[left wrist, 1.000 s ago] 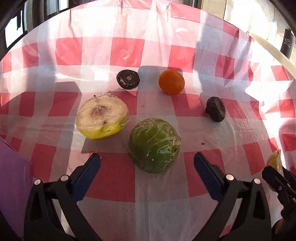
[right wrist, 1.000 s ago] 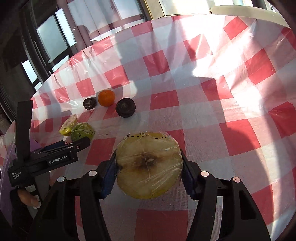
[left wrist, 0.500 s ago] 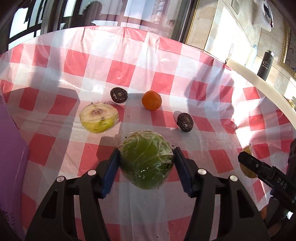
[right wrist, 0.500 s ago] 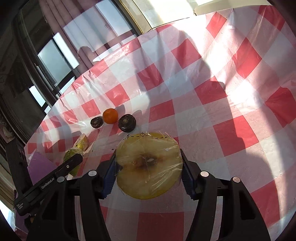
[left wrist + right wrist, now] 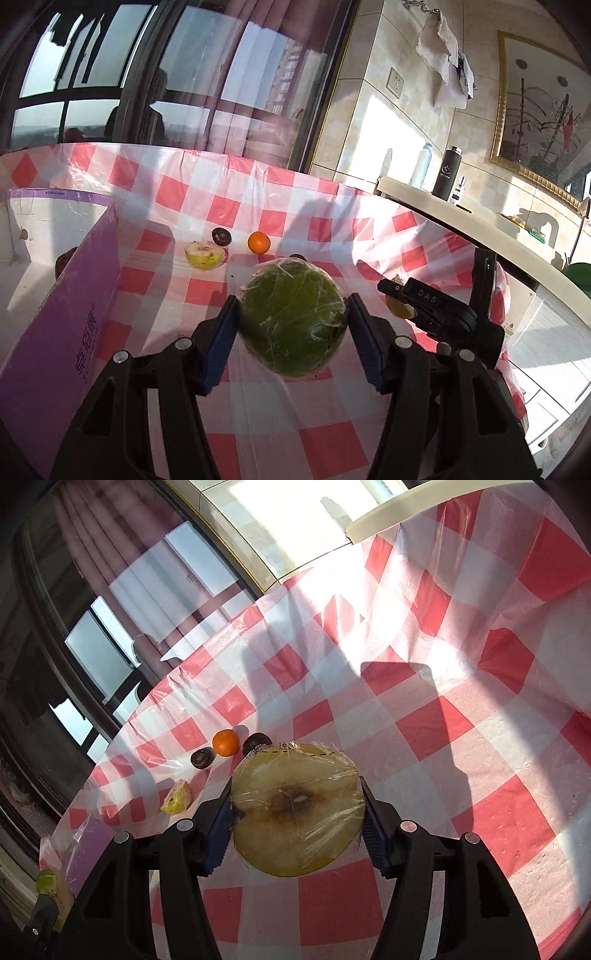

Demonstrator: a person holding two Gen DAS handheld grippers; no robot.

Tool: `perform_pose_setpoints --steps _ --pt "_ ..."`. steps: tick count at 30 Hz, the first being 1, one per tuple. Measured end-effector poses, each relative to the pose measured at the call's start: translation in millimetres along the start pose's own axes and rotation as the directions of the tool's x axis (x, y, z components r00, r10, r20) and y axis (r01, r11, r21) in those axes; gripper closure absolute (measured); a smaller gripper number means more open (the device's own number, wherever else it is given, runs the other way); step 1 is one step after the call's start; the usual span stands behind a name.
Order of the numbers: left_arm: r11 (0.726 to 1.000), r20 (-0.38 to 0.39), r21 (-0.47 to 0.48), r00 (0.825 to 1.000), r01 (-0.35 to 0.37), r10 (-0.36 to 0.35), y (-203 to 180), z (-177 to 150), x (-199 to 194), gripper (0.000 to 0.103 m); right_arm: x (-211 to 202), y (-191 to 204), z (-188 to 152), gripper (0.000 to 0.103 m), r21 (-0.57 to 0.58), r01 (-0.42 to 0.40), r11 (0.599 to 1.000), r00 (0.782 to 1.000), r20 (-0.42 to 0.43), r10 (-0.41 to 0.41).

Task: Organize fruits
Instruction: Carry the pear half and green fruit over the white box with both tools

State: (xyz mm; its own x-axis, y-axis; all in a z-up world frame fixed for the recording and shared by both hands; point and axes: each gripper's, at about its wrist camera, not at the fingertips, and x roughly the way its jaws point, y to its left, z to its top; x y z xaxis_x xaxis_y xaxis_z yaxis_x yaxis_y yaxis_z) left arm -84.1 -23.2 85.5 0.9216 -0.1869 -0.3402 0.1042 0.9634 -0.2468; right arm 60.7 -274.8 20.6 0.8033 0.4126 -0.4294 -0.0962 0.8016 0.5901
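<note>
Purple box at left of bench, open top, white inside; one dark reddish round fruit partly visible within, behind the near wall. Rest of the box interior mostly hidden.

Left gripper raised above the checked cloth, fingers clamped on a green wrapped fruit half, rind toward camera, cling film over it. Right gripper also raised, fingers clamped on a yellow wrapped fruit half, cut face toward camera, brown core at centre, film creased across it.

On the cloth, counted from the right wrist view: one orange, two dark round fruits flanking it, one yellow-green cut fruit half nearer the box. Total loose on bench: four pieces. Same group in the left wrist view, orange between the dark fruits, second dark one mostly hidden behind the green half.

Held: two halves, one per gripper. Boxed: one seen for certain.

Black bottle and pale bottle side by side on the ledge beyond the bench.
</note>
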Motion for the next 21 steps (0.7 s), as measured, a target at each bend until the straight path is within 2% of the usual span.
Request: perform_pose_setpoints --steps 3,6,9,12,15,19,20,21 --pt "1.0 0.07 0.015 0.997 -0.015 0.014 12.3 3.4 -46.6 0.044 -25.6 31.3 -33.1 0.043 0.032 -0.109 0.993 0.994 0.023 0.109" --pt "0.999 0.138 -0.009 0.989 -0.054 0.055 36.2 15.0 -91.6 0.044 -39.3 74.9 -59.1 0.043 0.014 -0.231 0.973 0.973 0.004 0.231" --pt "0.992 0.186 -0.053 0.975 -0.111 0.119 66.2 28.6 -127.6 0.044 -42.4 138.2 -69.2 0.043 -0.093 -0.303 0.949 0.953 -0.062 0.298" --pt "0.979 0.189 -0.071 0.961 -0.192 0.203 96.6 42.0 -149.6 0.044 -51.1 200.9 -77.8 0.043 -0.219 -0.377 0.9 0.926 -0.121 0.358" --pt "0.957 0.129 -0.06 0.948 -0.285 0.291 129.0 53.3 -153.0 0.044 -52.9 257.6 -92.1 0.043 -0.361 -0.403 0.841 0.914 -0.206 0.349" --pt "0.919 0.004 -0.026 0.919 -0.394 0.395 176.8 62.4 -140.6 0.044 -32.0 315.4 -123.2 0.043 -0.543 -0.378 0.75 0.915 -0.342 0.214" --pt "0.91 -0.037 -0.011 0.91 -0.414 0.414 189.3 64.9 -134.3 0.052 -25.1 326.4 -131.8 0.043 -0.583 -0.371 0.723 0.913 -0.372 0.168" --pt "0.904 -0.074 0.01 0.901 -0.427 0.427 200.1 68.2 -128.7 0.067 -18.2 336.9 -141.7 0.043 -0.629 -0.365 0.687 0.909 -0.401 0.116"
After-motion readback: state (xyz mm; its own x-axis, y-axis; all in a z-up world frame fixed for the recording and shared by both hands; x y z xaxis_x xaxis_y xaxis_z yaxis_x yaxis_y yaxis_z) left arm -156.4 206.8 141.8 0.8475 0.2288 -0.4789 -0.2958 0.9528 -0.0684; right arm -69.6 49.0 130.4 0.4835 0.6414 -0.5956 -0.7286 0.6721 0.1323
